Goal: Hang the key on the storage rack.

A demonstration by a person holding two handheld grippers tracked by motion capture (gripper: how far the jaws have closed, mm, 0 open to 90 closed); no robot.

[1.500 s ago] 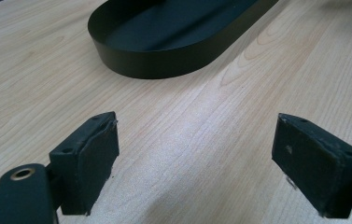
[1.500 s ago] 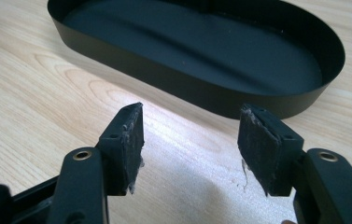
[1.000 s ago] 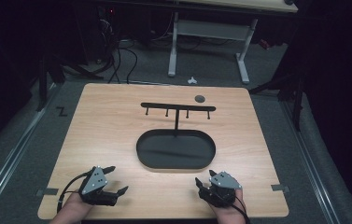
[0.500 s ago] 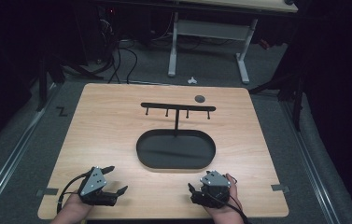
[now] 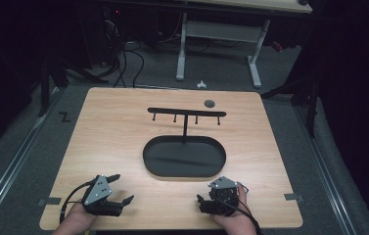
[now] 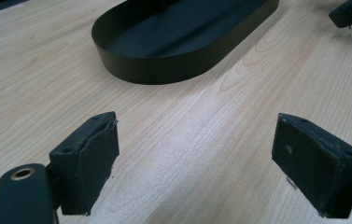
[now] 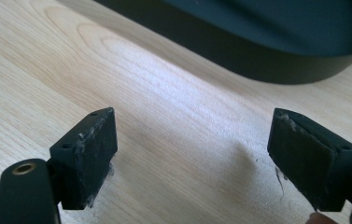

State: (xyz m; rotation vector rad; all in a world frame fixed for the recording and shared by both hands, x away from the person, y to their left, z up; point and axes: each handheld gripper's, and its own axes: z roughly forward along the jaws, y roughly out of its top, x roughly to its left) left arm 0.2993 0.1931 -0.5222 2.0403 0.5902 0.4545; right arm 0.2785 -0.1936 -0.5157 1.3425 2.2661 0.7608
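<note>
Evidently nothing was held: the left tool (image 5: 118, 190) rested near the table's (image 5: 123, 127) front edge with its jaws well apart over bare wood, and the right tool (image 5: 202, 203), also low at the front edge, had just been opening its jaws, which stood wide with nothing between them. The thing nearest both was the black oval tray (image 5: 184, 156), lying in the middle of the table, ahead of the two tools and between them, its long axis running across the table from left to right. In the right gripper view the tray's (image 7: 276, 60) wall rose just beyond the pads (image 7: 94, 154), so the right tool seemed the nearer of the two; in the left gripper view the tray (image 6: 164, 65) sat farther off and toward the left of the frame. Behind the tray stood a black T-shaped hook rack (image 5: 186, 113) with small pegs hanging from its bar, its post close to the tray's far rim. A small dark round object (image 5: 209, 103), possibly a cap or disc, lay beyond the rack. Only bare wood separated either tool from the tray's near wall.
</note>
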